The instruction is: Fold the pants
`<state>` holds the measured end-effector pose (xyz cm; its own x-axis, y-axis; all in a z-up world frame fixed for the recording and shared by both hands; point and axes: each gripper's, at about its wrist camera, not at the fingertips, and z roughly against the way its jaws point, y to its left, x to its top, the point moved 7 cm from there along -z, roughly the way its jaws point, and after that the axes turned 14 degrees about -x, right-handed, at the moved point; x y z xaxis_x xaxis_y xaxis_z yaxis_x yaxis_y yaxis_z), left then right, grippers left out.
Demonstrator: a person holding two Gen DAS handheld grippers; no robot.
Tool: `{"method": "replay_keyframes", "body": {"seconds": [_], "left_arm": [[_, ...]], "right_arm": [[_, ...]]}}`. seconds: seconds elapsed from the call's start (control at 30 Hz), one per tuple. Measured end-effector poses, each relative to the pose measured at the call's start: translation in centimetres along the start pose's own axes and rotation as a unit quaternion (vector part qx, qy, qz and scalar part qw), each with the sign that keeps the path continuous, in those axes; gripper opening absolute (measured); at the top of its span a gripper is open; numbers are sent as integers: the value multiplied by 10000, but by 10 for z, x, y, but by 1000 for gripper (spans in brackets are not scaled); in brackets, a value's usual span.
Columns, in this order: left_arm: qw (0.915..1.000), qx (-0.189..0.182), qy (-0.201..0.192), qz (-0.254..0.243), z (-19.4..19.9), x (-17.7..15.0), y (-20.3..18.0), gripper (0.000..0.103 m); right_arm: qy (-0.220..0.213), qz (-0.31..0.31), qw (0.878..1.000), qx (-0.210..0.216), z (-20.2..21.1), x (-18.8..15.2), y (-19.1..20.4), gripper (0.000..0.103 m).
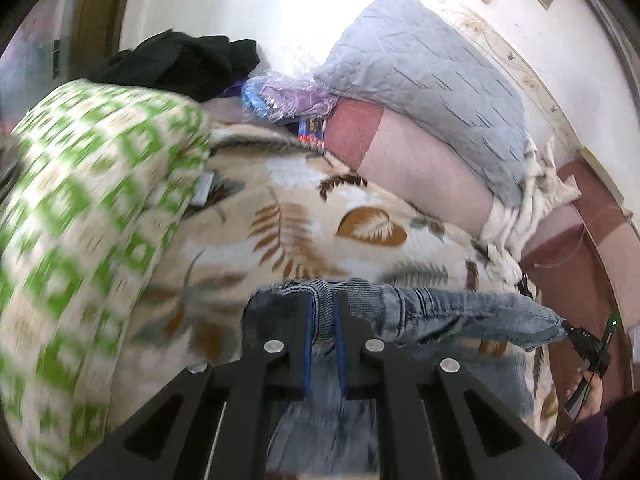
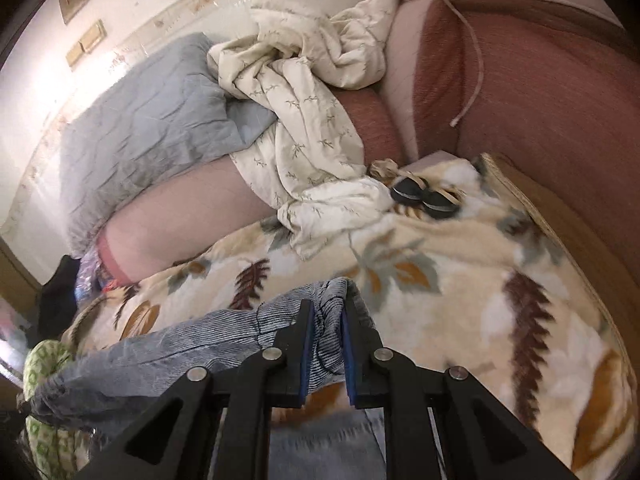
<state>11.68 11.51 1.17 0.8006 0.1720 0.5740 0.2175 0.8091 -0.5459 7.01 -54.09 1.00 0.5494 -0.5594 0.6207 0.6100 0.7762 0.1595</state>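
Jeans [image 1: 460, 308] hang stretched above the bed [image 1: 304, 216], left claw [image 1: 323, 312] and right claw [image 2: 329, 320] each clenched on a bunched edge (thin bites); uneven pulling could slip the denim free.

The pants [image 1: 460, 308] run as a band from the left hand-held gripper [image 1: 323, 312] rightward to the right hand-held gripper [image 2: 327, 320], each clamped on one end, above the blanket [image 1: 288, 240]. Ahead of both, a bolster [image 1: 420, 168] lies along the blanket's far edge with a pillow [image 1: 420, 76] on it, against the wall [image 1: 280, 8]. Left of the left hand-held gripper sits a quilt [image 1: 80, 208]; a sheet [image 2: 304, 128] lies crumpled ahead of the right one, beside the pillow.
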Motion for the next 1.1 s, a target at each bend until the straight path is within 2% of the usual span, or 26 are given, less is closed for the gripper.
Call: {"method": "replay_keyframes", "body": {"seconds": [0.2,0.37,0.47,0.6,0.63,0.7,0.77,0.8,0.83,0.87,0.93,1.03,1.1], "left_arm": [[9995,127,279,59,20,-72,17,10],[9977,303,571,183,14,-123,40,11],[9965,282,701,363,12,-142,53,11],[9947,188,846,551,15,-154,62,14],[9946,252,846,544,18,-155,63,14],[9941,640,766,419,28,-152,69,14],[9935,879,628,365,41,-150,74,13],[9936,920,537,364,47,-148,75,13],[9940,926,476,330,52,-147,74,13],[9942,939,442,290,55,-145,71,13],[9951,891,403,147,56,-142,57,13],[9974,558,450,-94,43,-141,22,13],[9975,351,553,-257,29,-144,-1,14]], "right_arm": [[250,83,9996,133,28,-61,-34,14],[614,518,9967,97,34,-127,-51,14],[1022,689,9923,87,31,-168,-66,14],[1590,925,9829,35,25,-204,-85,22],[1637,911,9823,56,26,-205,-90,24],[1527,845,9845,170,33,-198,-94,27],[1378,768,9866,408,43,-184,-92,46],[1268,733,9882,443,47,-177,-90,64],[1071,687,9908,454,52,-167,-88,73],[890,668,9926,483,54,-157,-83,73],[824,636,9931,541,51,-139,-69,73],[918,499,9939,347,24,-119,-59,73],[1129,459,9922,268,0,-112,-51,73]]}}
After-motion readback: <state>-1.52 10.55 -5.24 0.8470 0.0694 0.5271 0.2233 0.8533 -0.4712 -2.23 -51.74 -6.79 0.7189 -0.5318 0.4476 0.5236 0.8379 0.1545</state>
